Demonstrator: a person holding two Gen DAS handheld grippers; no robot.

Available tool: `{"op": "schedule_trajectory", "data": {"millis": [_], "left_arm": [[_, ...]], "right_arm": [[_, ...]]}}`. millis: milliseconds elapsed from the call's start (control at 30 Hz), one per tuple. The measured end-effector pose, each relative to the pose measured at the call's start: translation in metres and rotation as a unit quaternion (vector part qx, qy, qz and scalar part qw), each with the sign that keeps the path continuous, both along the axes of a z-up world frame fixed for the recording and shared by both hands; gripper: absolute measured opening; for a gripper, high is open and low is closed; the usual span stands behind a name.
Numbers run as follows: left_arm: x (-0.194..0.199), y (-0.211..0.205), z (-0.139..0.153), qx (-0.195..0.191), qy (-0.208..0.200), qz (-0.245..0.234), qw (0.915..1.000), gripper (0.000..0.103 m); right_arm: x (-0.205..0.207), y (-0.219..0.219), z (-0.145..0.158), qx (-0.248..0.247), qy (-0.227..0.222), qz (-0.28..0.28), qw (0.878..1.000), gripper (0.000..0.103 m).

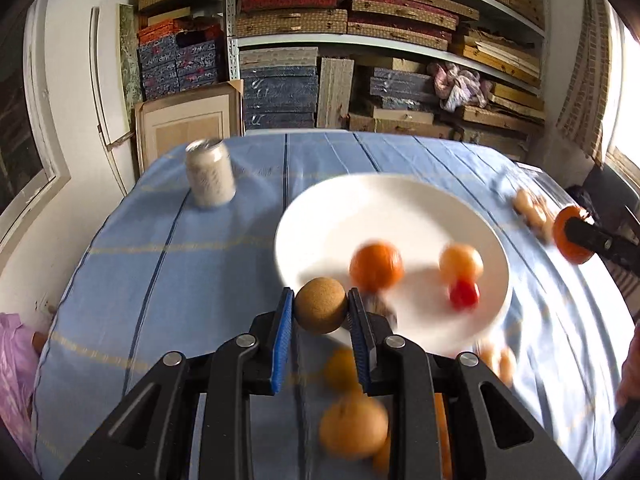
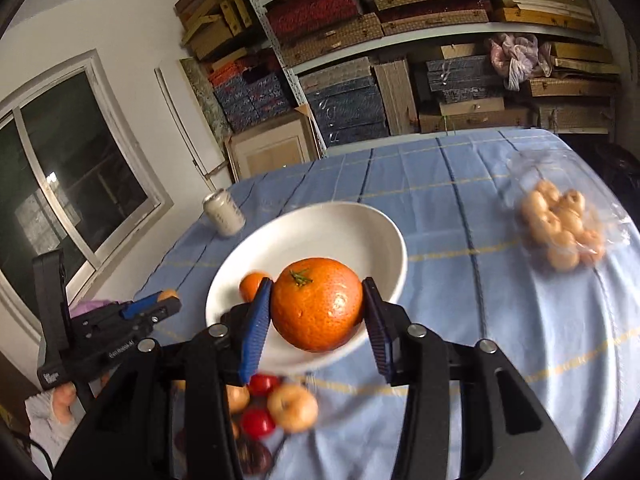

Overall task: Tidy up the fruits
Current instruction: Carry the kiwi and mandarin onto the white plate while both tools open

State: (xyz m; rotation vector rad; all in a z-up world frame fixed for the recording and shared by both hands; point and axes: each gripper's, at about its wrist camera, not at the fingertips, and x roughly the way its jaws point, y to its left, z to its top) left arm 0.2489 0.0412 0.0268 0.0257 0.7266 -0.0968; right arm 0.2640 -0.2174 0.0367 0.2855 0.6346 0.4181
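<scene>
Gripping brown ball [image 1: 320, 311] tight in left claw [image 1: 321, 312], right claw [image 2: 316, 306] clamped on orange [image 2: 316, 304], plate [image 2: 320, 220] behind both.

The surface [image 2: 460, 200] wears a pale blue cloth crossed by dark blue stripes and thin yellow lines. The plate [image 2: 320, 220] is plain white. An orange [image 2: 316, 304], bright orange with a small green stem, sits between the blue pads of the black right tongs [image 2: 318, 316]. The left tongs [image 1: 321, 312], black with blue pads, carry a tan, speckled round fruit [image 1: 320, 310]. On the plate lie an orange tangerine [image 1: 376, 266] and a red tomato [image 1: 464, 293]. The can [image 1: 210, 178] is whitish.
</scene>
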Motion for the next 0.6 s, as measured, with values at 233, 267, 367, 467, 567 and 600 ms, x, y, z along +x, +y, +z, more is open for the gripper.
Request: {"op": "schedule_trajectory", "data": {"millis": [233,267,367,467,567,600], "left_arm": [[0.068,0.005,-0.018,-0.03,0.032,0.024,0.9987,0.027],[0.073,0.006,-0.021,-0.027,0.034,0.024,0.9987,0.027],[0.085,0.006,-0.03,-0.025,0.041,0.024,0.9986,0.027],[0.092,0.004,-0.039,-0.029,0.061,0.014,0.9976,0.027],[0.092,0.01,-0.037,-0.033,0.052,0.024,0.9978,0.028],[0.092,0.01,-0.037,-0.027,0.054,0.025,0.9979,0.032]], "right_arm": [[0.076,0.044,-0.035,-0.037,0.022,-0.004,0.999,0.044],[0.085,0.049,-0.042,-0.048,0.027,-0.002,0.998,0.044],[0.099,0.052,-0.052,-0.056,0.037,-0.001,0.998,0.044],[0.102,0.051,-0.057,-0.063,0.041,-0.002,0.997,0.044],[0.107,0.05,-0.066,-0.066,0.049,-0.001,0.997,0.046],[0.107,0.05,-0.069,-0.067,0.053,0.0,0.996,0.046]]}}
